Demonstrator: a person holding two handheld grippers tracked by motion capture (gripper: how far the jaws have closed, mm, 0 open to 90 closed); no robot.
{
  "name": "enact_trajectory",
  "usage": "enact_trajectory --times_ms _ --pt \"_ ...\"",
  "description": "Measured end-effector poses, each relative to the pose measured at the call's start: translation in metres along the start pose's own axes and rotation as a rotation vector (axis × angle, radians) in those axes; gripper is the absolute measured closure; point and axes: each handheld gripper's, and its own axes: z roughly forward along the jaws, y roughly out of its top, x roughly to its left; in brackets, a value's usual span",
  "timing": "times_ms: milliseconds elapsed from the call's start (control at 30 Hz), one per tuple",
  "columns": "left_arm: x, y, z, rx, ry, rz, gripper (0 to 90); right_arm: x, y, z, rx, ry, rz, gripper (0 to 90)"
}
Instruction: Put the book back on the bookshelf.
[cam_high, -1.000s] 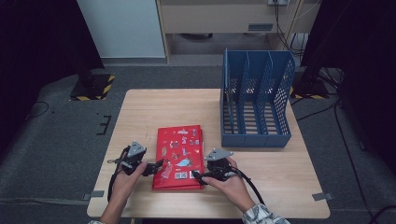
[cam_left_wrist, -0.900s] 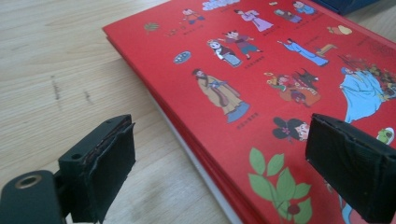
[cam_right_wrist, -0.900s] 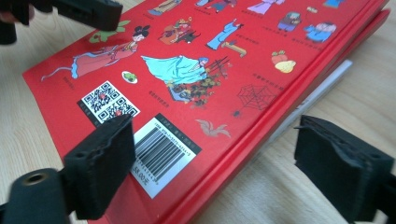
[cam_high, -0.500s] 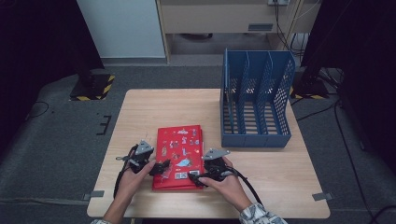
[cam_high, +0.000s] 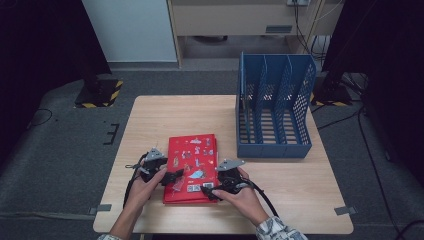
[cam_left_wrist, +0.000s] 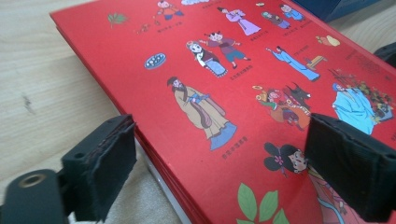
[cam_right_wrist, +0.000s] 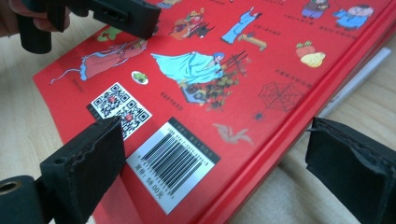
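Note:
A red picture book (cam_high: 192, 160) lies flat on the wooden table (cam_high: 165, 120), its barcode corner toward me. My left gripper (cam_high: 175, 176) is at the book's near left edge. In the left gripper view it (cam_left_wrist: 229, 158) is open. One pad (cam_left_wrist: 100, 172) stands beside the edge and the other hangs over the cover (cam_left_wrist: 219, 70). Its jaws have just been closing, with the book's edge between them and not gripped. My right gripper (cam_high: 209, 190) is at the near right edge. It (cam_right_wrist: 215, 172) is open astride the red border (cam_right_wrist: 280, 135), and its jaws have just been opening.
A blue slotted file rack (cam_high: 272, 115) stands upright at the table's back right, close to the book's far corner. Something white (cam_right_wrist: 355, 81) pokes out from under the book's right side. The left gripper's jaw (cam_right_wrist: 126, 16) hangs over the cover in the right gripper view.
My left gripper has edged a little toward the book's left edge. The right gripper and the book have stayed where they were.

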Motion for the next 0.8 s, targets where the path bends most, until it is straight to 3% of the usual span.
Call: enact_trajectory --times_ms 133,500,633,800 --pt "-0.004 0.0 -0.002 0.002 0.019 0.018 13.8 0.005 -0.005 -0.005 0.009 0.011 -0.01 5.7" --pt "-0.01 0.001 0.0 0.009 -0.023 0.044 15.1 0.009 -0.012 -0.018 0.037 0.011 -0.015 6.0" --pt "-0.005 0.002 0.002 0.015 -0.046 0.026 13.6 0.001 -0.008 -0.015 0.017 0.002 -0.019 6.8" --pt "-0.002 0.006 0.008 0.018 -0.047 0.03 9.9 -0.014 0.006 -0.001 0.023 -0.002 0.022 4.1"
